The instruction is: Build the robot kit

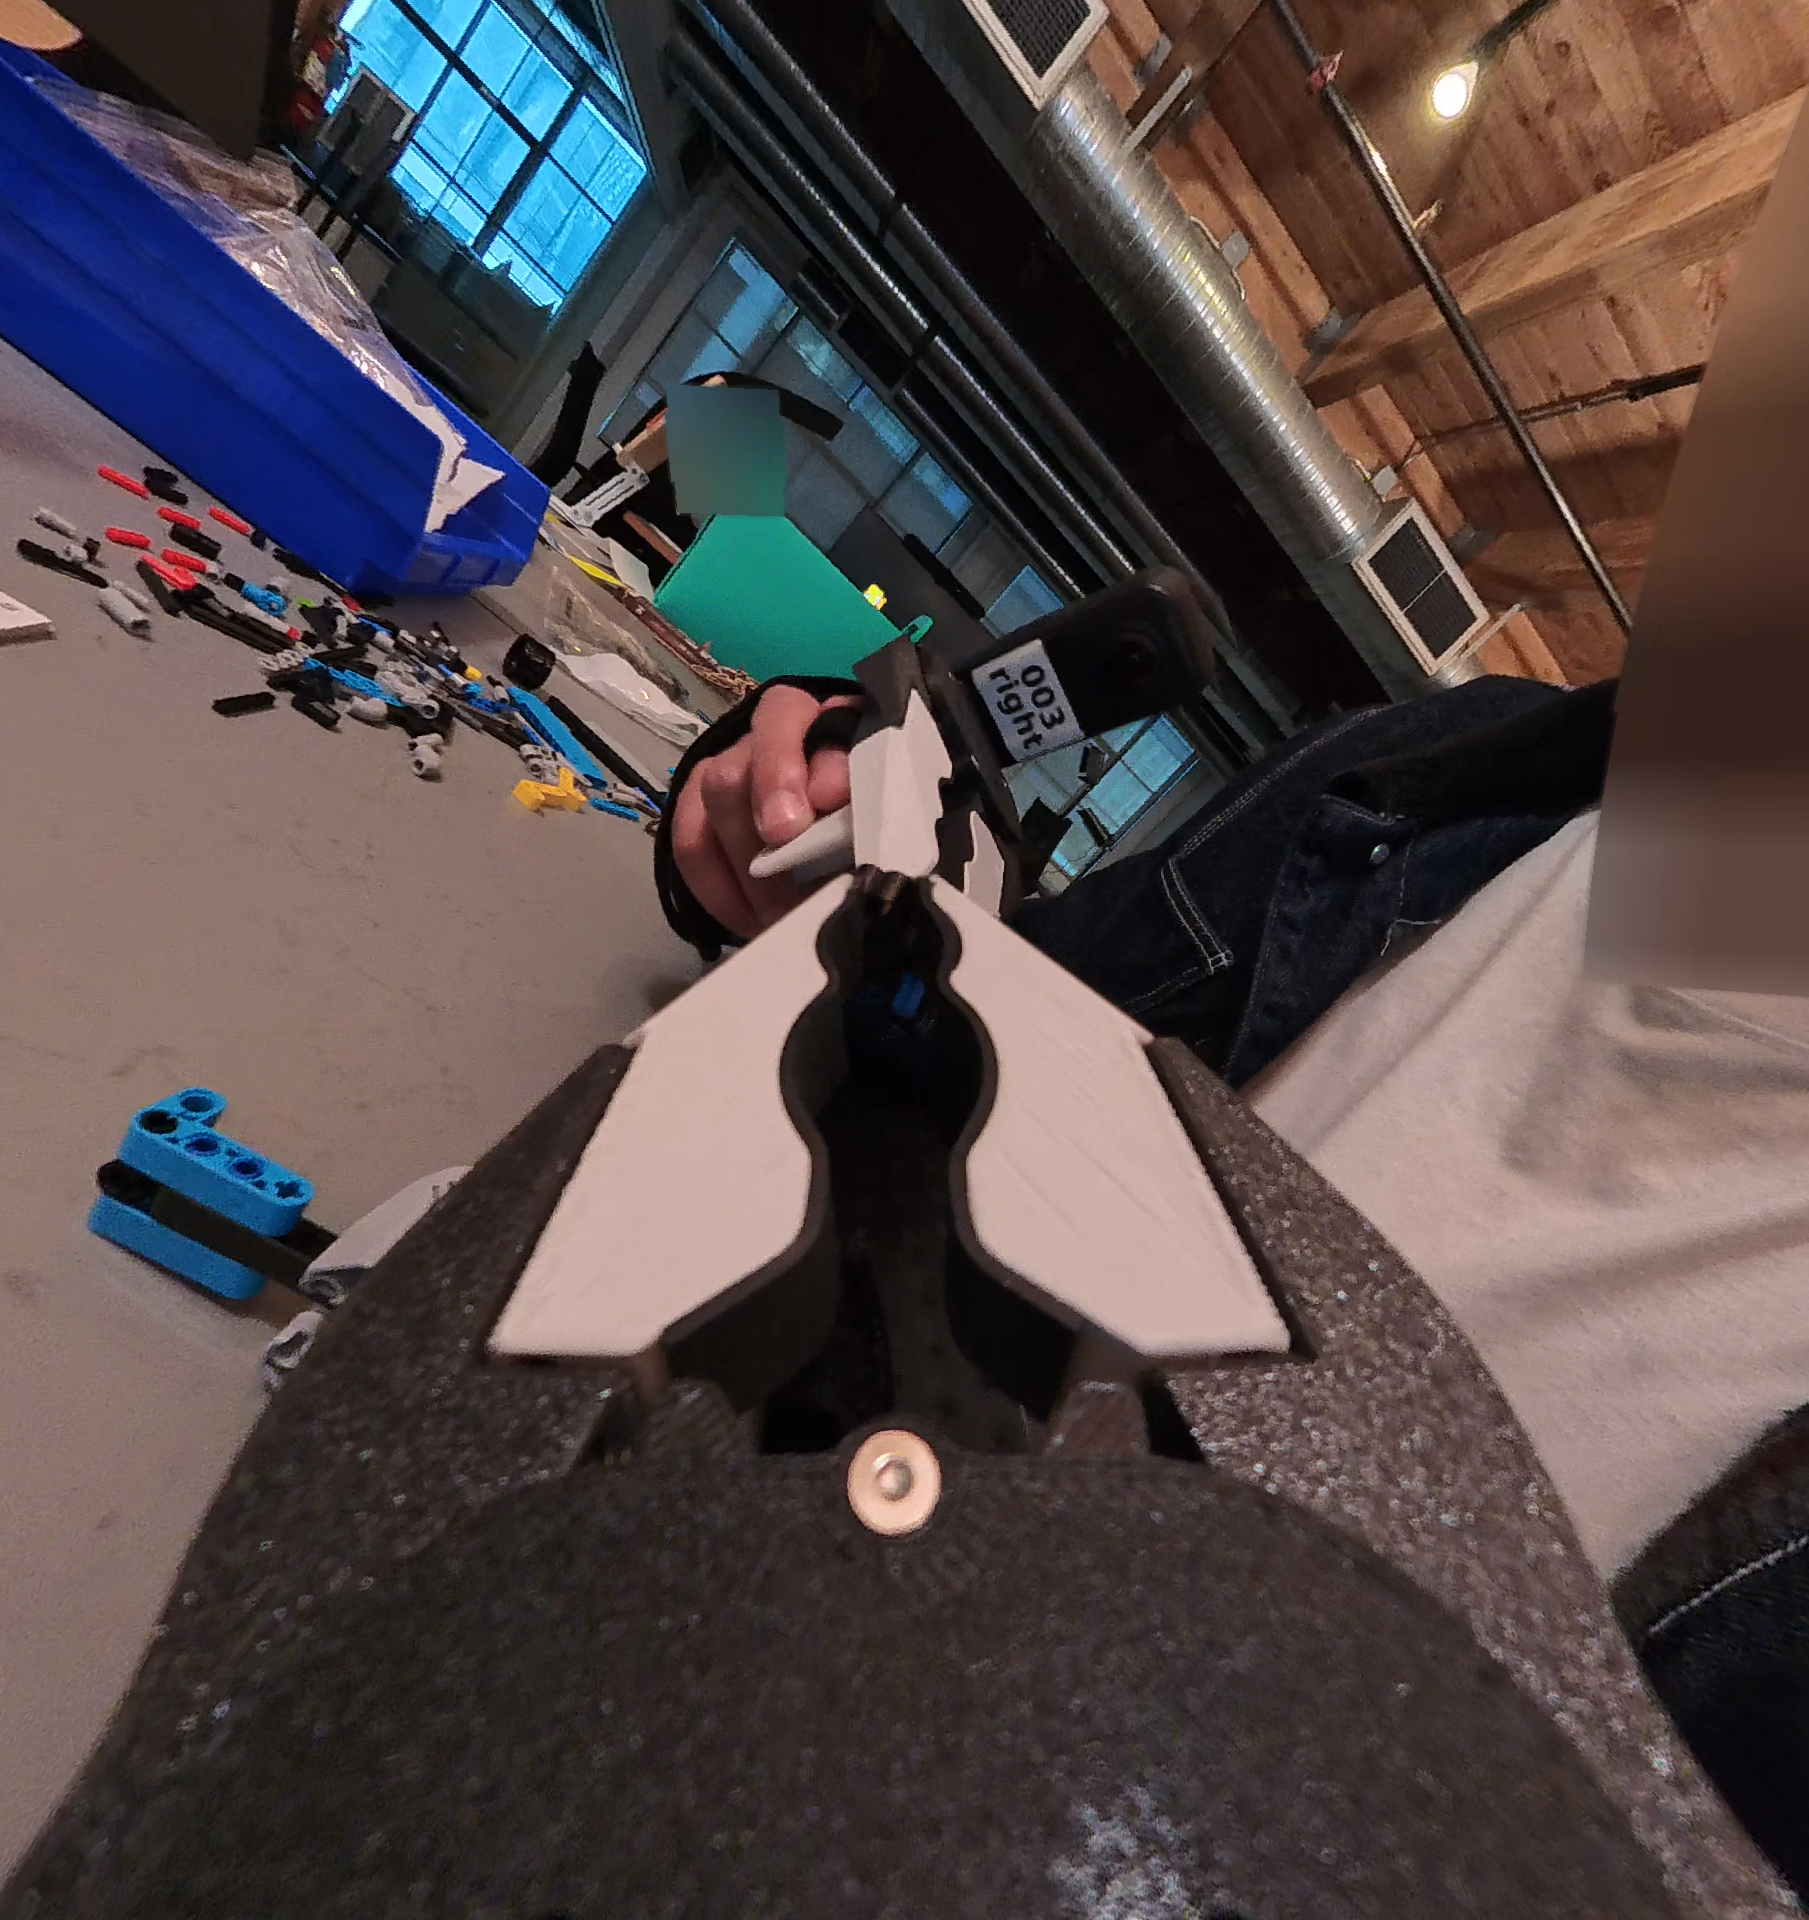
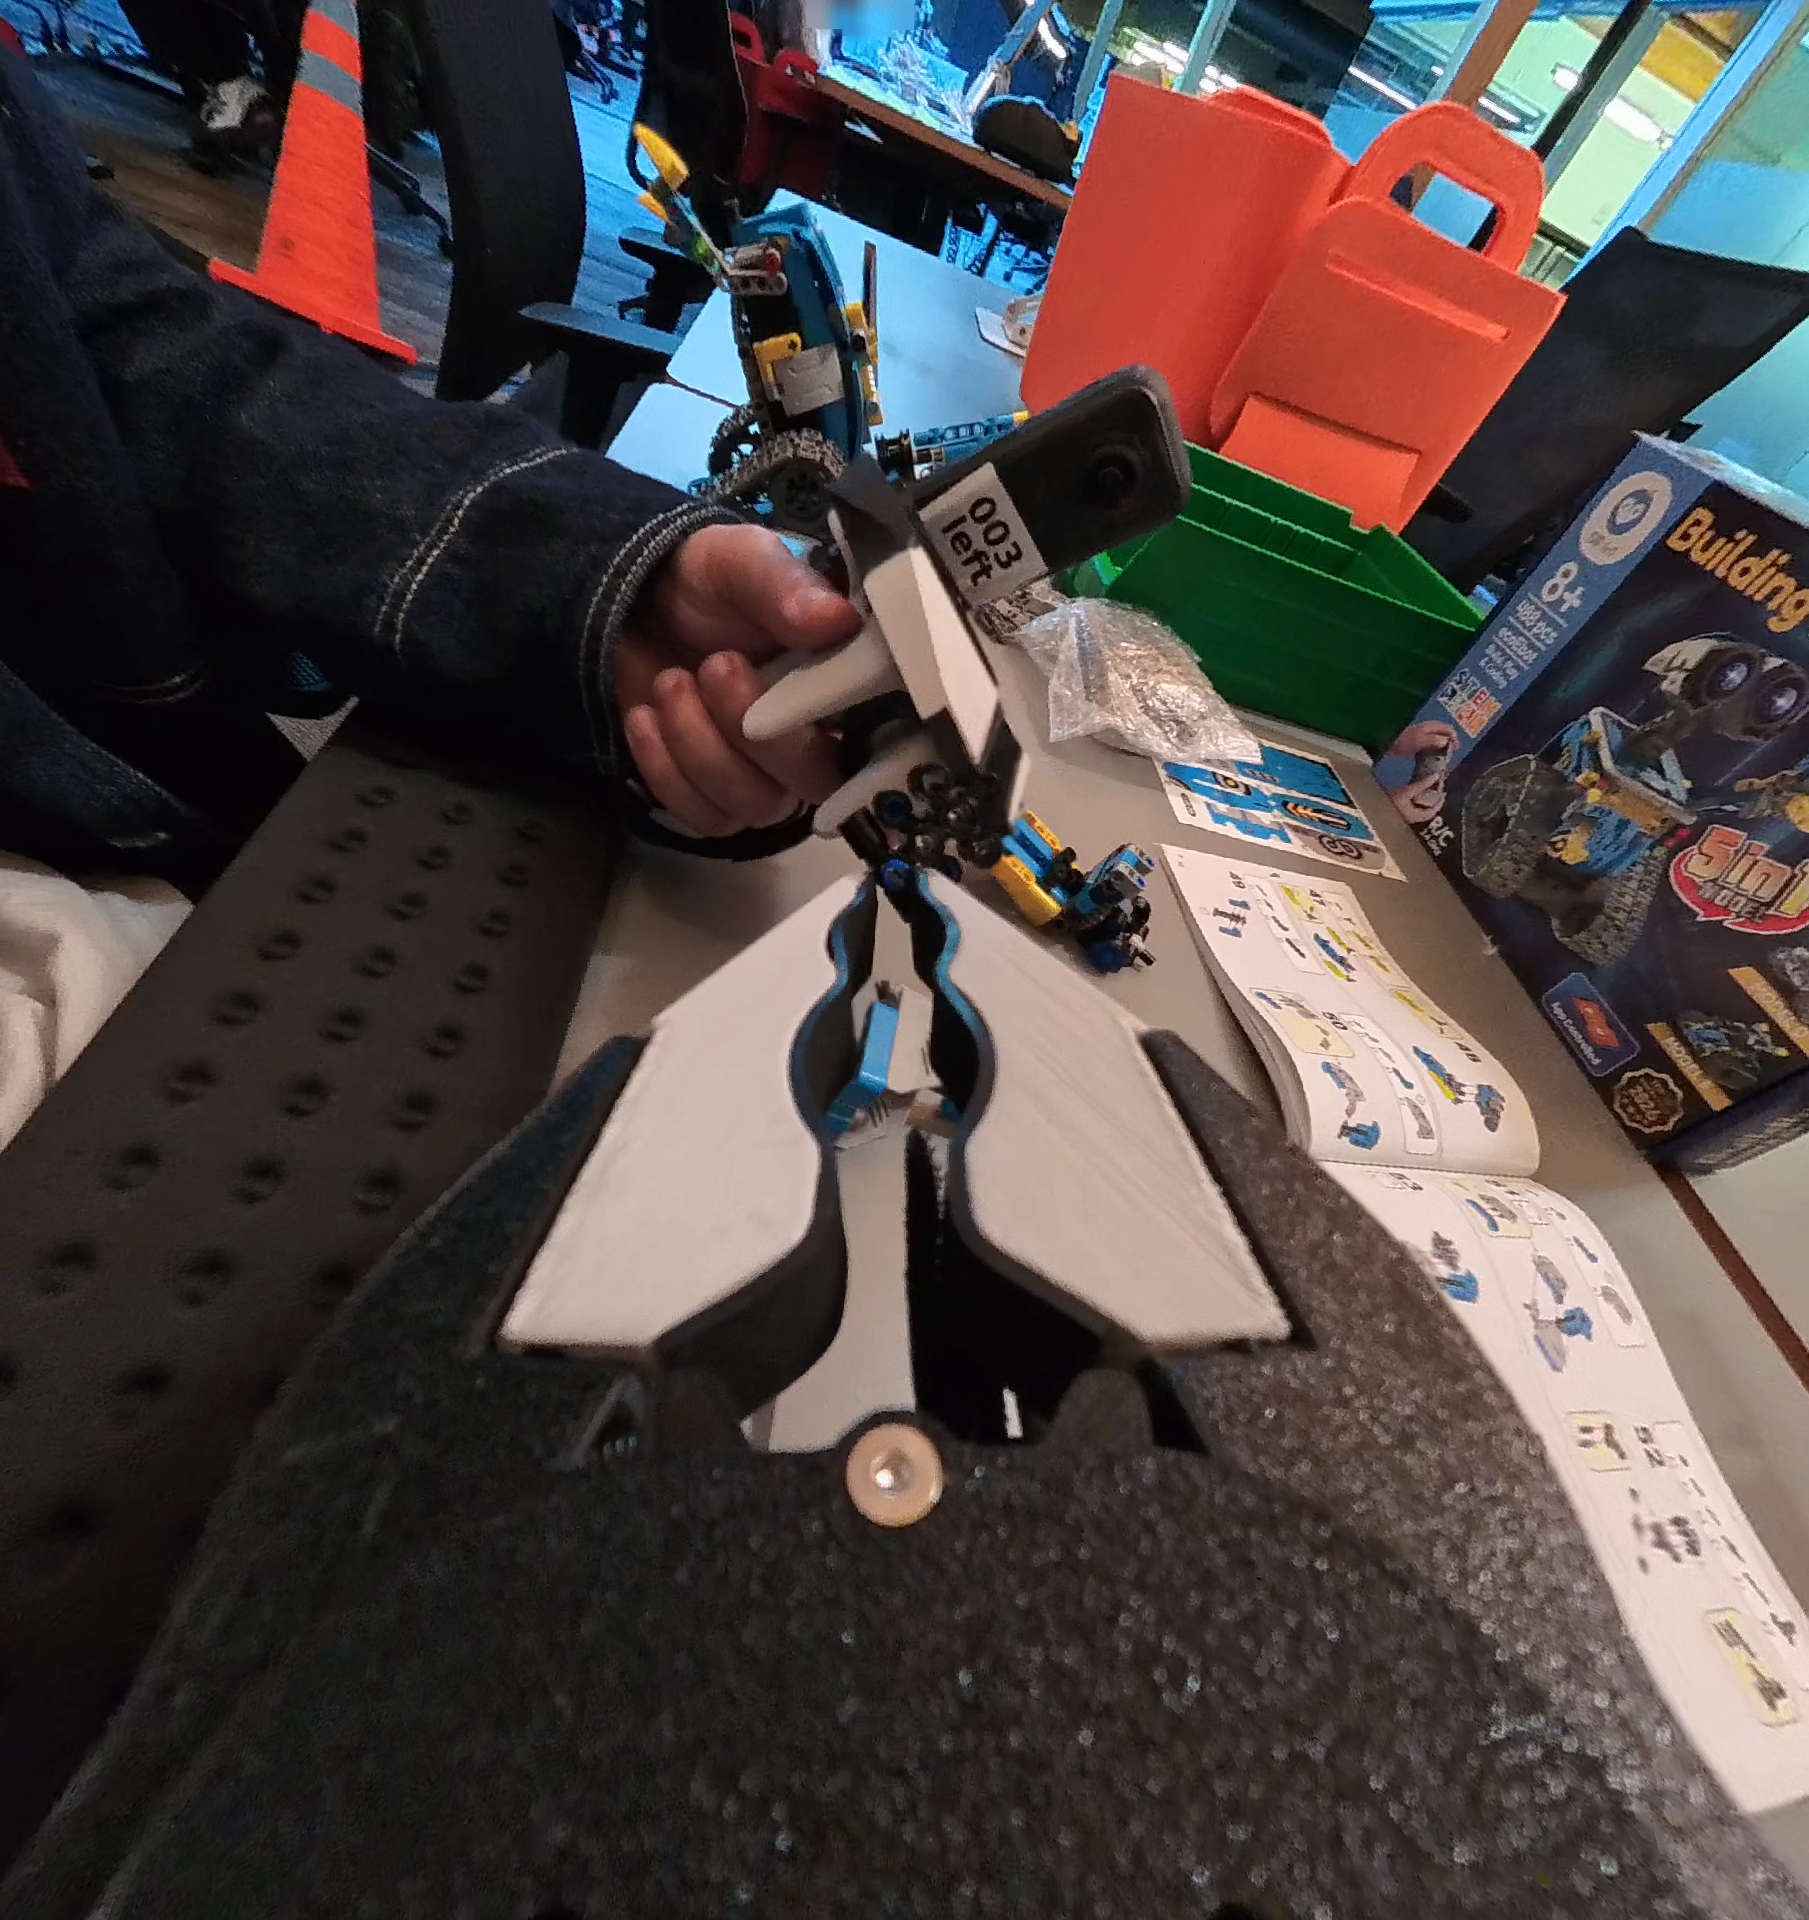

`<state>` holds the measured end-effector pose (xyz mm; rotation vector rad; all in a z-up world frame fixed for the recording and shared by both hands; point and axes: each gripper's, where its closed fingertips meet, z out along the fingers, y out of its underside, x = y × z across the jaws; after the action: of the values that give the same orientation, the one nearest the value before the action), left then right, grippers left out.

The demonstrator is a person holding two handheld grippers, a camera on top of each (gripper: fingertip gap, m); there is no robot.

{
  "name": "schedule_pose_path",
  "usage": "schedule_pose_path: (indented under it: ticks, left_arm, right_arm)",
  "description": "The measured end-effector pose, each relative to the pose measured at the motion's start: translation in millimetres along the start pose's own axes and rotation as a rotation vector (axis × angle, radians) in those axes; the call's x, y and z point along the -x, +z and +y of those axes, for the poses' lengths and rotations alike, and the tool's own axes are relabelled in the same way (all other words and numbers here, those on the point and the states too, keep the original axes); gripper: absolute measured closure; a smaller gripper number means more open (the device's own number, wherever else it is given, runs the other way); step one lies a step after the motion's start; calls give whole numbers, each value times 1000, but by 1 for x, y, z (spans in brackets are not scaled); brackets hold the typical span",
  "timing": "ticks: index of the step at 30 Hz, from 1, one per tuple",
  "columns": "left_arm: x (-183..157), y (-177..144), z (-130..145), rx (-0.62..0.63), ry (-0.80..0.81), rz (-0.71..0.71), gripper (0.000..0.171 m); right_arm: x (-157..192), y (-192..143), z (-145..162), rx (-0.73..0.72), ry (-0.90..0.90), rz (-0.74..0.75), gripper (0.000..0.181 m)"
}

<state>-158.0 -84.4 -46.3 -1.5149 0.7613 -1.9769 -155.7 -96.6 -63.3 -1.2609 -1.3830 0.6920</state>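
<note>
We have both hand-held grippers tip to tip above the desk [image 2: 1108, 790], left hand-held gripper [image 1: 889, 894] and right hand-held gripper [image 2: 895, 894] each clenched on the small black-and-blue brick assembly [image 2: 926, 816] between them

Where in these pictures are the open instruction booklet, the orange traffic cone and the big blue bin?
instruction booklet [image 2: 1367, 1039]: right wrist view, on its upper open page.
orange traffic cone [image 2: 320, 197]: right wrist view, on its orange side.
blue bin [image 1: 204, 343]: left wrist view, on its long outer wall.
</note>
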Motion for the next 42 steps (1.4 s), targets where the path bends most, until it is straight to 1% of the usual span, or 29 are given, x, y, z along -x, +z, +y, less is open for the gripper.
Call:
schedule_pose_path:
  ticks: [2, 3, 4, 6, 7, 9, 12, 15, 20, 25, 27, 29, 31, 32, 34, 35, 36, 37, 40, 42]
  left_arm:
    - [3, -1, 0, 7, 29, -32, 164]
    - [5, -1, 1, 17, 51, -55, 165]
    - [7, -1, 2, 25, 86, -84, 165]
    - [10, -1, 1, 30, 165, -140, 165]
    - [11, -1, 0, 29, 196, -159, 165]
    - [15, -2, -2, 24, 245, -211, 165]
    - [18, -2, -5, 14, 290, -249, 165]
    - [19, 1, -1, 35, 305, -263, 164]
    - [17, 4, -2, 17, 305, -255, 165]
    - [15, 3, -5, -6, 310, -253, 165]
    - [18, 3, -4, 3, 312, -269, 165]
    - [26, 1, 1, 45, 298, -312, 164]
    - [39, -8, 2, 79, 334, -425, 144]
    - [45, -13, 6, 128, 381, -489, 144]
    - [62, -28, 25, 317, 510, -650, 141]
    - [71, -37, 32, 401, 576, -728, 137]
    - [76, -43, 39, 467, 618, -769, 136]
    - [79, -46, 45, 512, 629, -785, 136]
    - [83, -43, 52, 532, 567, -746, 136]
    - [93, -51, 67, 646, 536, -755, 133]
  right_arm:
    - [-1, 1, 3, 6, 40, -8, 176]
    - [0, 3, 5, 2, 105, -39, 175]
    - [0, 4, 8, -6, 199, -84, 175]
    - [-3, 3, 9, -37, 418, -178, 167]
    - [-11, 2, 8, -63, 513, -178, 160]
    - [-20, 2, 10, -89, 636, -180, 166]
    - [-16, 9, 19, -42, 689, -195, 167]
    - [-17, 12, 17, -54, 687, -180, 172]
    - [-14, 11, 14, -88, 752, -228, 175]
    - [-15, 11, 9, -159, 905, -313, 175]
    - [-16, 11, 11, -150, 927, -317, 176]
    - [-14, 11, 20, -91, 929, -319, 176]
    - [-6, 9, 41, 36, 954, -354, 176]
    - [2, 6, 56, 125, 994, -399, 176]
    - [3, 3, 80, 213, 1102, -387, 176]
    - [9, 1, 85, 244, 1154, -426, 175]
    - [9, 2, 90, 257, 1170, -413, 175]
    - [7, 3, 96, 282, 1165, -385, 175]
    - [3, 8, 100, 319, 1072, -330, 175]
    - [-3, 13, 105, 335, 1030, -278, 175]
